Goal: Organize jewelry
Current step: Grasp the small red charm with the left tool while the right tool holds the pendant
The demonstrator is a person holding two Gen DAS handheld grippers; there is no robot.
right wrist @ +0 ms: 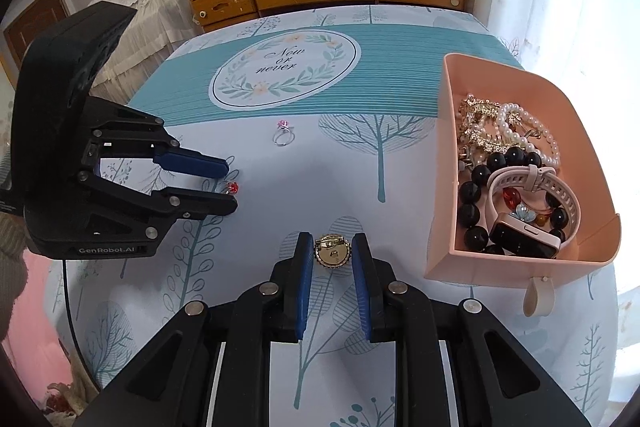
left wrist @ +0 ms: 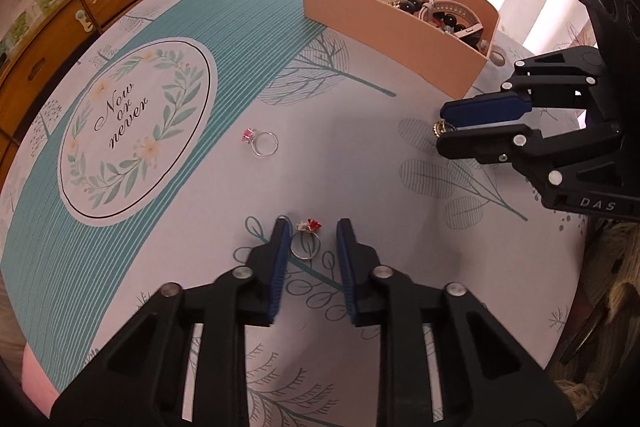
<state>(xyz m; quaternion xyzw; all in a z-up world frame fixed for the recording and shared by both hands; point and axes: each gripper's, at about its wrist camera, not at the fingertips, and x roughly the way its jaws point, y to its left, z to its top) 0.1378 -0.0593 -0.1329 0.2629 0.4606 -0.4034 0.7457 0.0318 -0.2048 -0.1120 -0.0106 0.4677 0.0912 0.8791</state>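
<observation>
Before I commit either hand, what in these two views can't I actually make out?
- Left gripper on the red-stone ring: left wrist view shows gaps beside the band; contact unclear.
- Ring band in right wrist view: the lower finger hides all but the stone.
- Gold brooch: front design unseen; only its back with the pin shows.
- Pink tray: near wall hides most contents in left wrist view.
- Pink-stone ring: too small for detail.

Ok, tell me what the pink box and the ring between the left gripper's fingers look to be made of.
Pink box: probably matte plastic or coated card; thin, smooth walls without shine, with a pull tab at the front. Ring with the red ornament: shiny silver-toned metal band; the glossy red and white top could be enamel or glass, too small to tell.
</observation>
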